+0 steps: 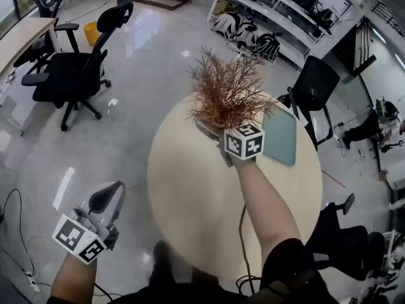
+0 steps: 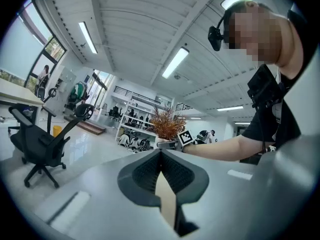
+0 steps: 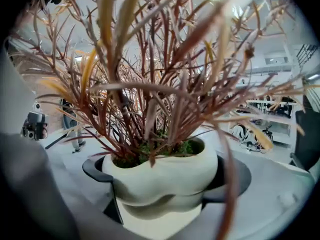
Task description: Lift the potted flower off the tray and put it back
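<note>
Found right gripper (image 1: 215,130) clamped on the potted flower (image 1: 226,94), with the jaws pressed against either side of the white pot (image 3: 161,176) just under its rim.

Logged the flower as upright: long axis vertical, pot base down, reddish-brown stems (image 3: 150,84) fanning up and outward from the pot mouth. Confirmed in the left gripper view, where it stands straight.

Placed it over the far part of the round table (image 1: 190,195), just left of the teal tray (image 1: 281,138) and off it. Cannot tell whether the pot base touches the tabletop or hangs clear of it, since foliage hides the base from the head camera.

Noted the tray lying flat on the far right part of the table.

Found left gripper (image 1: 104,201) low at near left, past the table edge and over the floor, well apart from the flower. Jaws together at the tips, gripping nothing.

Noted a black office chair (image 1: 73,75) at far left on the glossy floor.
</note>
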Tool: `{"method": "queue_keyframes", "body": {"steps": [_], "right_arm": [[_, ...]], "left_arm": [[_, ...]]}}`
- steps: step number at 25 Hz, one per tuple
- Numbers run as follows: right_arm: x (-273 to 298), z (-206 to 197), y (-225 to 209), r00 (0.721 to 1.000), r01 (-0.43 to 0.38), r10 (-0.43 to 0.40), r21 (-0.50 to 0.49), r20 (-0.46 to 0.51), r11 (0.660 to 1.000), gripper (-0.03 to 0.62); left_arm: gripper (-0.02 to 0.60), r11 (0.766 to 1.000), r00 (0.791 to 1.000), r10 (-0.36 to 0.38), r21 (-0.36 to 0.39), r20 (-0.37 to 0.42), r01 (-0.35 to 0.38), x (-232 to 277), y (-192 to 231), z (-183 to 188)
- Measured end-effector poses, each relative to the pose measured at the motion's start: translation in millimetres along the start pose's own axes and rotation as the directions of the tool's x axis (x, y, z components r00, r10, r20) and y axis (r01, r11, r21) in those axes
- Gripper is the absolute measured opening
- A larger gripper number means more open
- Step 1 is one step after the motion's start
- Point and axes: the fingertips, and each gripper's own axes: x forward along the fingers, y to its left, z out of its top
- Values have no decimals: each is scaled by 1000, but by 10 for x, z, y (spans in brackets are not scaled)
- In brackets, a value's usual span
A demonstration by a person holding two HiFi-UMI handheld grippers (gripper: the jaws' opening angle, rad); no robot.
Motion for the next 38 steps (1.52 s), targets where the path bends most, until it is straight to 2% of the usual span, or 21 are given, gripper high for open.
{"method": "queue_keyframes", "body": {"steps": [9, 14, 19, 24, 38], "right_arm": [[-798, 261, -1150, 993, 109, -109, 18, 44, 994, 545], [-1188, 240, -1831, 985, 159, -162, 52, 57, 986, 545], [-1478, 117, -2454, 976, 207, -211, 60, 63, 976, 545], [-1674, -53, -3045, 967, 241, -247, 88, 64, 966, 545], [-1899, -723, -4191, 952, 301, -306, 140, 17, 943, 545]], "left_arm": [[-2, 997, 997, -70, 46, 18, 69, 799, -748, 345], [-2, 995, 996, -90, 34, 27, 89, 1255, -1093, 398], [-2, 992, 993, -118, 49, 12, 117, 1724, -1407, 314], [-2, 991, 991, -130, 34, -16, 130, 2160, -1605, 148], [-2, 992, 989, -129, -10, -78, 129, 2976, -1825, -403]]}}
